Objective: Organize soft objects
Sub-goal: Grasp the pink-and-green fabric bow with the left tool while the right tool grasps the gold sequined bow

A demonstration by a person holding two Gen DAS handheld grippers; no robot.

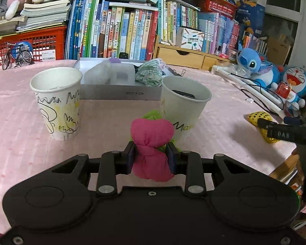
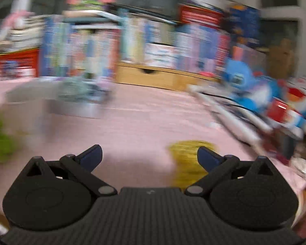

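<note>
Left gripper [image 1: 150, 156] pinches a pink cloth bundle [image 1: 151, 140] at its tied waist, green fabric behind it, held above the pink tablecloth [image 1: 112, 122] just before two paper cups [image 1: 58, 102] and a grey box [image 1: 120, 92]. Bookshelf [image 1: 122, 24] and plush toys [image 1: 255, 65] line the far edge. Right gripper [image 2: 149, 156], level over the cloth, fingers spread wide, a yellow sequined pouch [image 2: 185, 163] beside its right finger; view blurred
</note>
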